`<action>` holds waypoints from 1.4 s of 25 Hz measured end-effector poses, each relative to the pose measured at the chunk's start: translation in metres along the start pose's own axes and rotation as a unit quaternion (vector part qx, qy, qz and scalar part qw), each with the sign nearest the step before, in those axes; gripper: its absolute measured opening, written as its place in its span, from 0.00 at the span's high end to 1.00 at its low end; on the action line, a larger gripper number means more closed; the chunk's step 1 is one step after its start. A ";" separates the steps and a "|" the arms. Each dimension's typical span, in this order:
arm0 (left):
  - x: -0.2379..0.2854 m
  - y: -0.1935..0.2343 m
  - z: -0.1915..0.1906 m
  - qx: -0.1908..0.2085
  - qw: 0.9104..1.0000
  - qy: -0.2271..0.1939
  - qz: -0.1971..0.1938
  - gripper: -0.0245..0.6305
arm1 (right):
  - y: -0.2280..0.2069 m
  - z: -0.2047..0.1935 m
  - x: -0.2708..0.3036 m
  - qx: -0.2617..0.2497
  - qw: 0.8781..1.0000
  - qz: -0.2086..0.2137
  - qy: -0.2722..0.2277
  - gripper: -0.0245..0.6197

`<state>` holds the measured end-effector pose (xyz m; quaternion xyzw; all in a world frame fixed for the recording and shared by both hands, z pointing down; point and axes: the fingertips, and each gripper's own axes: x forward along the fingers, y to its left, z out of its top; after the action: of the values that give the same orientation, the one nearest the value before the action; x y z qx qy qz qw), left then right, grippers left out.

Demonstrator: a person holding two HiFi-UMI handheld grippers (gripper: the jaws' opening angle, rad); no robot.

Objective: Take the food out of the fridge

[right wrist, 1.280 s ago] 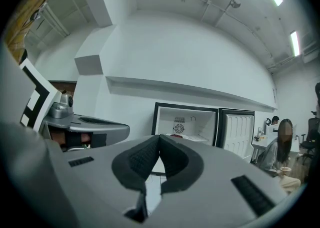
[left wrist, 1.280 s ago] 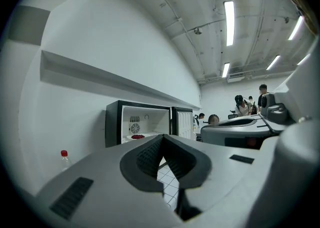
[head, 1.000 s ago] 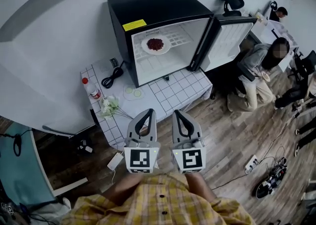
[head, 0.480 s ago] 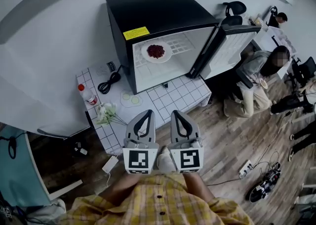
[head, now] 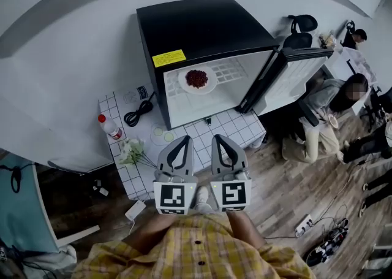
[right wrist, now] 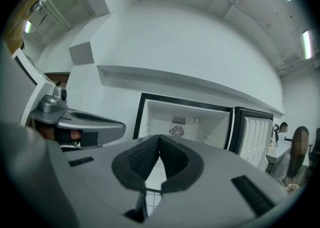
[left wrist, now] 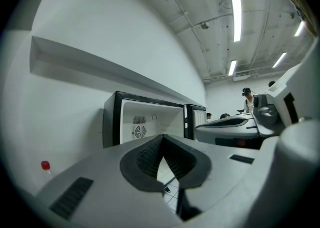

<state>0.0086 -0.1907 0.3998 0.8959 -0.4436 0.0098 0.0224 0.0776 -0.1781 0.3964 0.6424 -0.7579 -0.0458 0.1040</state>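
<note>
One fridge (head: 202, 32), door open, one plate (head: 209, 87) of food (head: 196, 78) inside. Two tools, left tool (head: 183, 140) and right tool (head: 220, 139), both clenched, empty. One bottle (head: 110, 127) on the bench (head: 236, 126).

A: Fridge (head: 202, 26): black shell, white inside. Yellow label (head: 168, 58) on its front edge.

B: Noted. Plate (head: 209, 85) white, food (head: 196, 78) on it dark red.

A: Table (head: 233, 126): white tiles, dark grid lines. Cable (head: 139, 111) black. Bottle (head: 110, 127) clear, with a red cap.

B: Flowers (head: 130, 149): whitish heads, pale green stems.

A: Left gripper (head: 184, 141) and right gripper (head: 218, 141): grey bodies. Pads (left wrist: 147, 157) black, ribbed. Cube (head: 174, 197) on each: black square markers on white.

B: Shirt (head: 202, 250): yellow plaid, darker crossing lines. Floor (head: 294, 186): brown wood planks. Wall (head: 73, 38) plain white.
</note>
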 end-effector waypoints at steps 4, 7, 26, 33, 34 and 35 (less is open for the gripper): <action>0.016 0.000 0.001 0.015 1.000 -0.003 0.008 0.95 | -0.011 -0.006 0.017 -0.013 1.000 0.013 0.005 0.95; 0.026 0.001 0.003 0.018 1.000 -0.005 0.015 0.95 | -0.017 -0.010 0.032 -0.018 1.000 0.025 0.004 0.95; 0.052 0.016 -0.002 0.016 0.998 0.007 0.062 0.95 | -0.021 -0.039 0.098 -0.264 0.958 0.098 0.059 0.90; 0.051 0.020 -0.002 0.020 0.997 0.007 0.071 0.95 | -0.022 -0.052 0.116 -0.329 0.934 0.119 0.072 0.81; 0.050 0.020 -0.003 0.020 0.997 0.008 0.071 0.95 | -0.022 -0.054 0.118 -0.337 0.930 0.124 0.075 0.79; 0.050 0.020 -0.003 0.021 0.997 0.008 0.071 0.95 | -0.022 -0.056 0.121 -0.345 0.927 0.129 0.077 0.78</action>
<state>0.0233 -0.2427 0.4054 0.8621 -0.5059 0.0280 0.0068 0.0926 -0.2974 0.4586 0.4653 -0.7612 -0.2408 0.3823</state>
